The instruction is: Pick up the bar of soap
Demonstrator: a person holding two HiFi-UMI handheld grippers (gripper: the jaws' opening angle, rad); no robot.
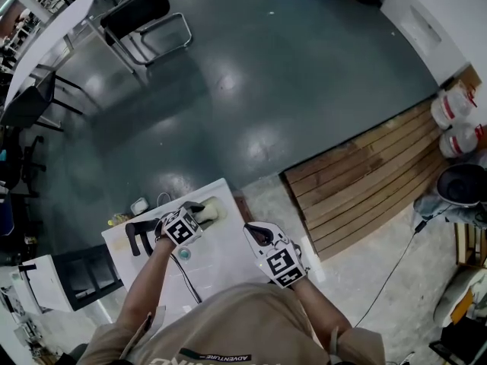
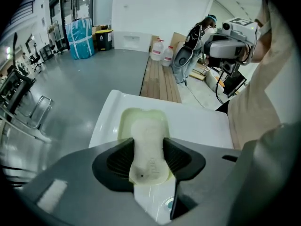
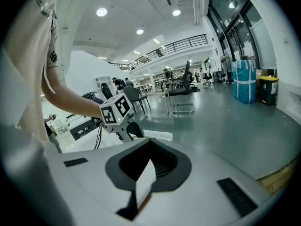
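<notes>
The pale cream bar of soap [image 2: 148, 145] lies lengthwise in a light green soap dish [image 2: 141, 119] at the far edge of a white tabletop [image 2: 202, 126]. My left gripper [image 2: 149, 159] is shut on the soap, a dark pad pressed to each long side. In the head view the soap [image 1: 210, 213] shows just past the left gripper [image 1: 199, 214]. My right gripper [image 1: 257, 233] hovers over the table's right side, jaws apart and empty. It also shows in the left gripper view [image 2: 192, 39]. Through the right gripper [image 3: 148, 173] only a white sliver of table shows.
A black cable [image 1: 186, 276] and a black object [image 1: 141, 234] lie on the tabletop [image 1: 221, 261]. A wooden pallet [image 1: 365, 181] and white jugs [image 1: 453, 109] are to the right. A black chair [image 1: 141, 14] and a long white table [image 1: 46, 40] stand far left on the grey floor.
</notes>
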